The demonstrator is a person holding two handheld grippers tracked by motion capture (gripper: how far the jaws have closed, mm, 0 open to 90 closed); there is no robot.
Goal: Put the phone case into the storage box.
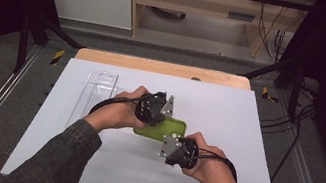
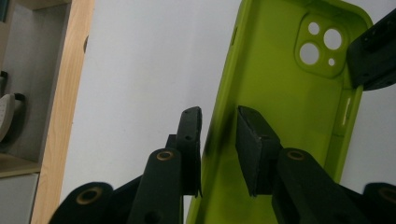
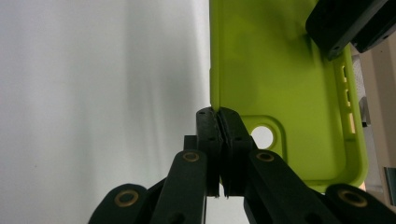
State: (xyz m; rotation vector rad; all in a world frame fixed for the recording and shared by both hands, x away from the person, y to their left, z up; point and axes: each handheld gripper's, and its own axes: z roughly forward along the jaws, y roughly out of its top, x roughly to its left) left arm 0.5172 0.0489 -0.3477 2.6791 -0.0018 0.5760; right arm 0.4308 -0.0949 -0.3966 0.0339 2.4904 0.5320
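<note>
Two claws (image 1: 162,117) (image 1: 172,146) on green case (image 1: 164,128): right pinching rim, left astride wall, pads apart.

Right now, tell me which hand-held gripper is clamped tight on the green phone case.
The right hand-held gripper: its jaws pinch the green phone case's edge. The left hand-held gripper's jaws straddle the wall with a gap.
</note>
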